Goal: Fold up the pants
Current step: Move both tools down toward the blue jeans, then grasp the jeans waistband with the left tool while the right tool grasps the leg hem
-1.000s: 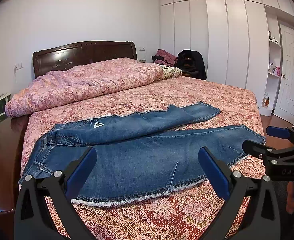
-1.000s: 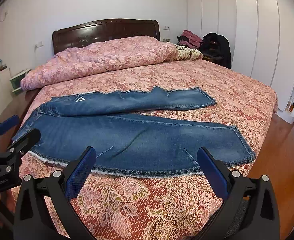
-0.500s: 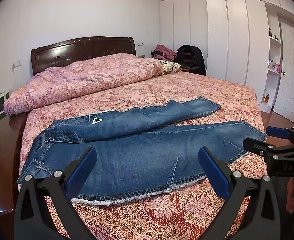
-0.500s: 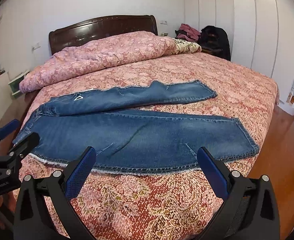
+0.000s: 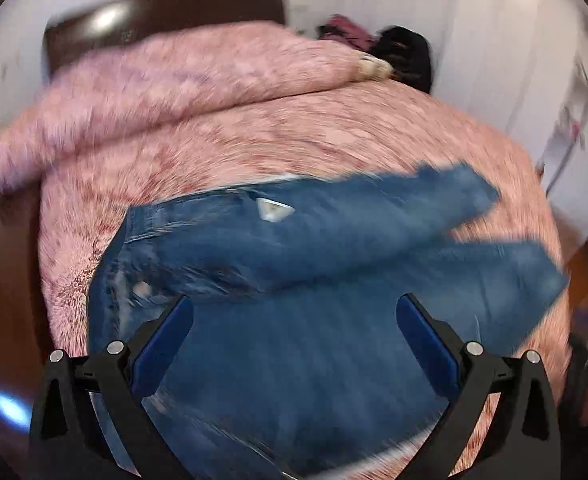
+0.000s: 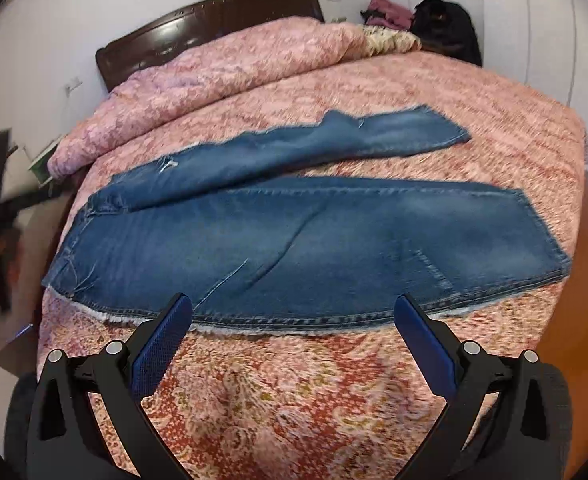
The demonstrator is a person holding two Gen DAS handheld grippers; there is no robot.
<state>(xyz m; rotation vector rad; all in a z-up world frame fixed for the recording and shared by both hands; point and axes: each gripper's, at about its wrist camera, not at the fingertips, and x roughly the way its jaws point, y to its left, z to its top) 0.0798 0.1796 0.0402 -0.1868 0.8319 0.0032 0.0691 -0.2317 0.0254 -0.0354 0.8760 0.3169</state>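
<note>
label: white triangle patch (image 5: pixel 273 211) on jeans (image 6: pixel 294 236), no readable writing | jeans: flat on bed (image 6: pixel 506 120), legs toward frame right, waist left | left tongs (image 5: pixel 294 332): apart, empty, over jeans, view blurred | right tongs (image 6: pixel 292 330): apart, empty, at near seam, not touching

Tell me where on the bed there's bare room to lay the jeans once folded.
Free: the bedspread between the far jeans leg and rolled quilt, and the near strip below the frayed hem. The middle is covered by denim.
</note>
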